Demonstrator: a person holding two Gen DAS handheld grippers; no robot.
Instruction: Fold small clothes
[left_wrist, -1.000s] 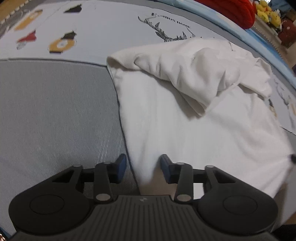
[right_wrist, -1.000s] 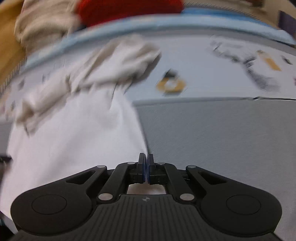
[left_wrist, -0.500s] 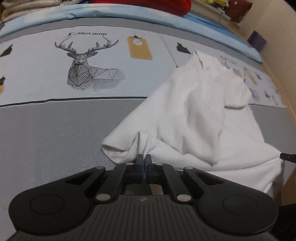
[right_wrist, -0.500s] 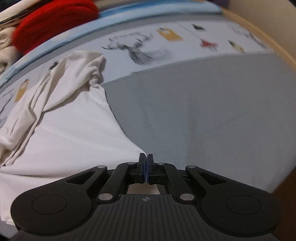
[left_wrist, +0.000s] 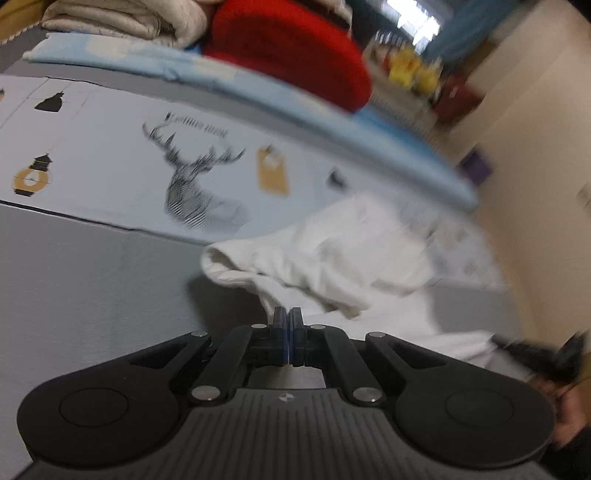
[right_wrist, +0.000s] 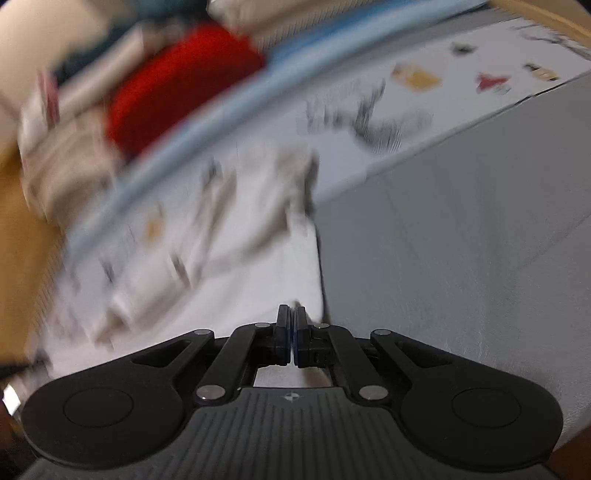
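Observation:
A small white garment (left_wrist: 343, 266) lies crumpled on the grey and printed bed cover (left_wrist: 92, 280). My left gripper (left_wrist: 288, 317) is shut on a fold of its near edge and holds that edge lifted above the cover. In the right wrist view the same white garment (right_wrist: 229, 280) is blurred. My right gripper (right_wrist: 292, 317) is shut on the garment's edge at its right side, where the cloth meets the grey cover (right_wrist: 443, 258).
A red knitted item (left_wrist: 288, 48) and folded beige bedding (left_wrist: 122, 18) lie at the far edge on a light blue sheet (left_wrist: 258, 96). A cream wall (left_wrist: 535, 147) stands at the right. The other gripper and a hand (left_wrist: 554, 369) show at the right edge.
My left gripper shut on the garment's edge and has lifted it, swinging the view. My right gripper stays shut on the cloth and has moved fast; its view is blurred.

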